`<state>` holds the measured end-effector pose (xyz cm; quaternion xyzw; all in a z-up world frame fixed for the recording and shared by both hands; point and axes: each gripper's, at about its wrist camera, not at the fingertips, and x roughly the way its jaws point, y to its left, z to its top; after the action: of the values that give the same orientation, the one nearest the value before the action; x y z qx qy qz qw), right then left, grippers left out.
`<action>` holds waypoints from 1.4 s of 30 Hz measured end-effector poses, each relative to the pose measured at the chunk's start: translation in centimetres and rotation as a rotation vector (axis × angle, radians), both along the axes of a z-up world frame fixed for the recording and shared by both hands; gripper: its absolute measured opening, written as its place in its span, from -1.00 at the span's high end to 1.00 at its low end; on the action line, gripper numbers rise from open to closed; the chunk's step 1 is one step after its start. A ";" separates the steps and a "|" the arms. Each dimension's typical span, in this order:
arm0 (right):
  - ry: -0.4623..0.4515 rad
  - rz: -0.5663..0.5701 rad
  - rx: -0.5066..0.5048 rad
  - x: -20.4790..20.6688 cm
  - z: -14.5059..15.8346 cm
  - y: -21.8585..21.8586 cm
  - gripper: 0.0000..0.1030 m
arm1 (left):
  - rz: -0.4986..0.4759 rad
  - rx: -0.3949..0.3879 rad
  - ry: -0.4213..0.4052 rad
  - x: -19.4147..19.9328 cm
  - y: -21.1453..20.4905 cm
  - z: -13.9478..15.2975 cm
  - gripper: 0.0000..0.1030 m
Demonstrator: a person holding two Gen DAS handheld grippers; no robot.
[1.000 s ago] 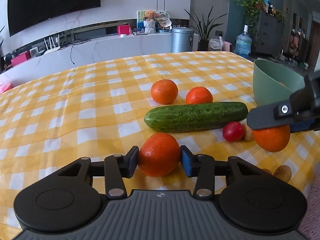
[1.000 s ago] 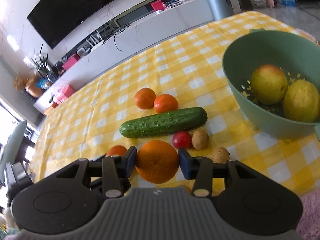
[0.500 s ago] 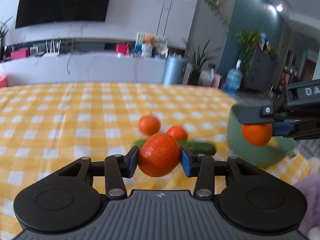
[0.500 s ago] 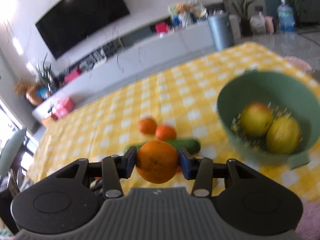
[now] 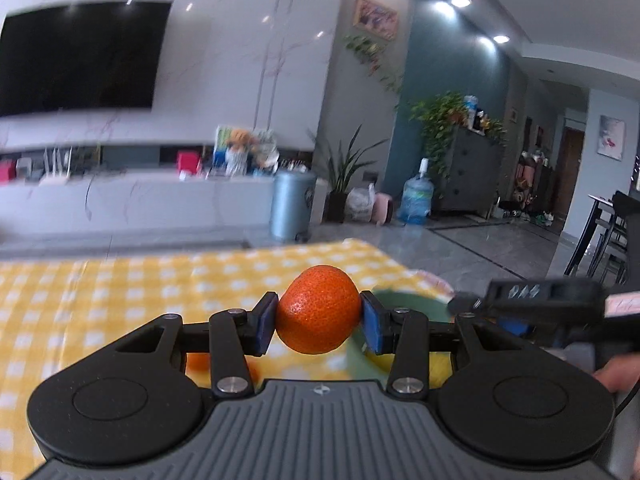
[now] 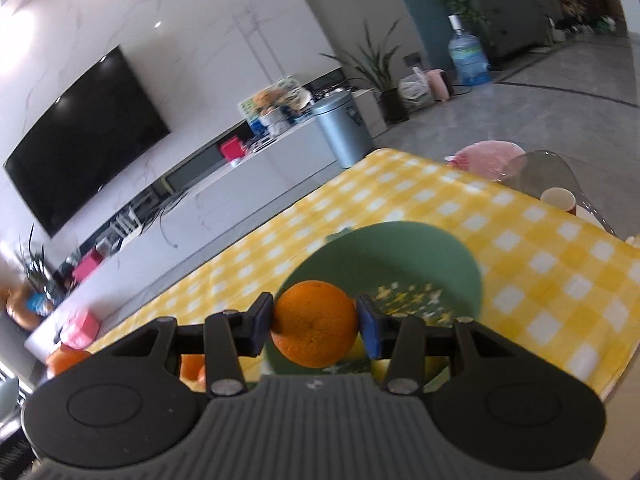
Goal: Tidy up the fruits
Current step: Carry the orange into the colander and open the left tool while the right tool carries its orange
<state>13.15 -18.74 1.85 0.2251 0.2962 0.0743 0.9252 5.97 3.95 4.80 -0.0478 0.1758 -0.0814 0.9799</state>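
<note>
Left gripper jaws clamped on a reddish tangerine; right gripper jaws clamped on an orange; both fruits off the desk; green bowl lies just ahead of and below the right jaws, to the right of the left ones; right hand nearer; bowl mouth open, yellow fruit inside; desk edge close beyond the bowl.

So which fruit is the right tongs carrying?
Start at the yellow checked table and find the green bowl on it. In front of it the right tongs clamp an orange, lifted clear, unlike the oranges left lying on the cloth.
</note>
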 end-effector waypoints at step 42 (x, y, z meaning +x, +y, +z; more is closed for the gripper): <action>-0.013 -0.106 0.265 2.4 -3.1 -6.3 0.17 | -0.150 0.223 0.418 11.7 -10.9 -5.4 -0.19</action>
<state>15.57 -25.07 -1.26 0.3603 0.2657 0.0654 0.8918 17.70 -6.96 -0.55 0.0579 0.3859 -0.1222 0.9126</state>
